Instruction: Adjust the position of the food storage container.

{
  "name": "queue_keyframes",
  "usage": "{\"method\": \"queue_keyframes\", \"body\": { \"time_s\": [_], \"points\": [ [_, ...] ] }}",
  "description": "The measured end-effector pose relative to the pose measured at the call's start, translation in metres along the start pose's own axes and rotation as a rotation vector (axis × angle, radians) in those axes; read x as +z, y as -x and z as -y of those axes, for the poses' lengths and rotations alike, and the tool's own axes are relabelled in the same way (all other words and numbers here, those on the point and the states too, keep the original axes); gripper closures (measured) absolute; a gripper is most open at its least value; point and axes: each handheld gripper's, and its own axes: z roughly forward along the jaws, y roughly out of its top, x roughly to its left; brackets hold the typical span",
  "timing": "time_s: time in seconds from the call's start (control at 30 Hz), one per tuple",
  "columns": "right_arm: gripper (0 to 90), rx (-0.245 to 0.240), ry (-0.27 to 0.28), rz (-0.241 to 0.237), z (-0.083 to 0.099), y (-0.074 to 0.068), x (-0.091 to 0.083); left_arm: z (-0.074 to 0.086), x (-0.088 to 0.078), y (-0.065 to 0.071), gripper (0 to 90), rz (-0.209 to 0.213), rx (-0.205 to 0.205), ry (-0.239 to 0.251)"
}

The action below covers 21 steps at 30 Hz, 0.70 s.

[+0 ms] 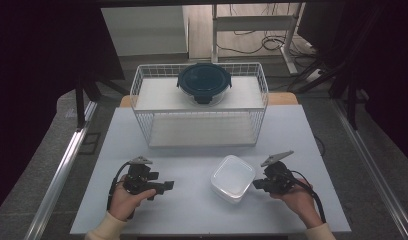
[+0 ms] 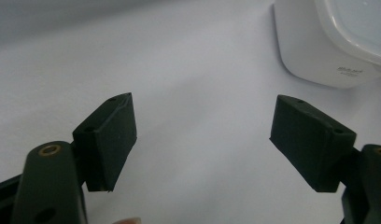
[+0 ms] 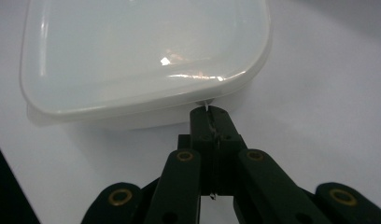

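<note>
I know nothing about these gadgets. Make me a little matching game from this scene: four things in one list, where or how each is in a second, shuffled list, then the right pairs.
Things
1. left gripper
2. right gripper
3. round dark-lidded container
4. white square container

Place or state
A. on the upper shelf of the white wire rack
B. jaws pressed together at the rim of a lid
C. on the table, between the two grippers
D. jaws spread wide over bare table

Pairs: 1-D, 2-B, 3-A, 4-C
</note>
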Motion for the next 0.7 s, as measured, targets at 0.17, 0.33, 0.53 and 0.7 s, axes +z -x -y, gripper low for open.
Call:
{"method": "queue_keyframes", "body": {
  "time_s": [0.17,0.33,0.53,0.7],
  "points": [
    [89.1,-0.002,-0.004,-0.005,-0.014,0.002,0.012,0.0,0.0,-0.002,22.1,0.0,-0.008,0.002],
    [89.1,-0.022,-0.006,-0.005,-0.028,-0.001,0.022,0.0,-0.001,-0.002,22.1,0.001,-0.008,0.006],
    [89.1,-0.05,-0.007,-0.014,-0.044,-0.009,0.037,0.0,-0.004,-0.004,22.1,-0.002,-0.017,0.016],
    [89.1,-0.068,-0.01,-0.019,-0.055,-0.016,0.047,0.0,-0.004,-0.005,22.1,-0.003,-0.016,0.017]
  ]
}}
